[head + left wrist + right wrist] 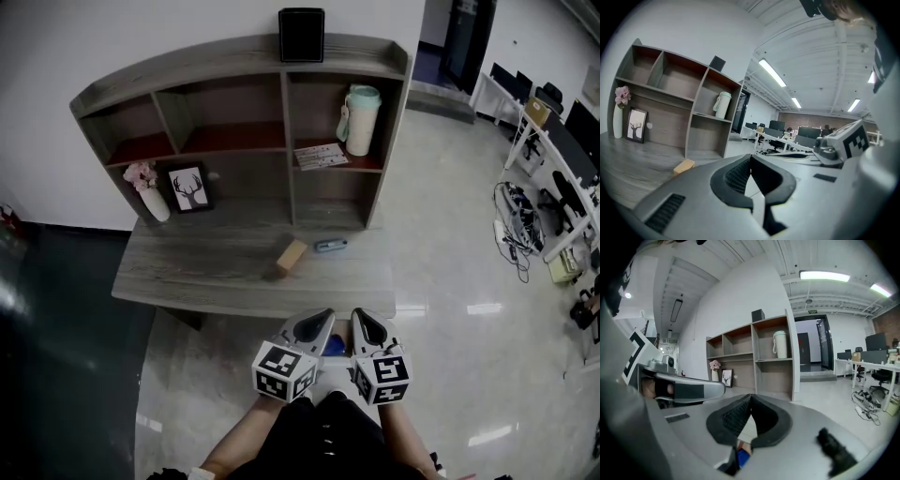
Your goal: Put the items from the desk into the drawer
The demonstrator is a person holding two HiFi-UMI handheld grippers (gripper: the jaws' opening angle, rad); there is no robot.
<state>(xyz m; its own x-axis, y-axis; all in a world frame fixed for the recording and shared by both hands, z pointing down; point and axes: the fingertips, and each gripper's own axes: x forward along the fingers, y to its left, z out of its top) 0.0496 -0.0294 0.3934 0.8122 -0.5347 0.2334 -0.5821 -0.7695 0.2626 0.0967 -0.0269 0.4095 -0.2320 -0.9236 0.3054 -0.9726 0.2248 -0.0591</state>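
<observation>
Left gripper (pixel 322 317), right gripper (pixel 362 317) side by side before tabletop (pixel 187 267), near level; fingers (pixel 736 176) closed together, empty. Blue thing (pixel 333 345) below mostly hidden.

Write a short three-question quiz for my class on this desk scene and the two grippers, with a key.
1. True or false: the wooden block lies on the desk, not on a shelf.
2. What stands in the upper right compartment of the shelf unit? A) a red kettle B) a pale green flask C) a stack of books
3. Fill in the gap: the fingers of the left gripper and the right gripper are both ____ (open or shut).

Key: 1 true; 2 B; 3 shut.
</observation>
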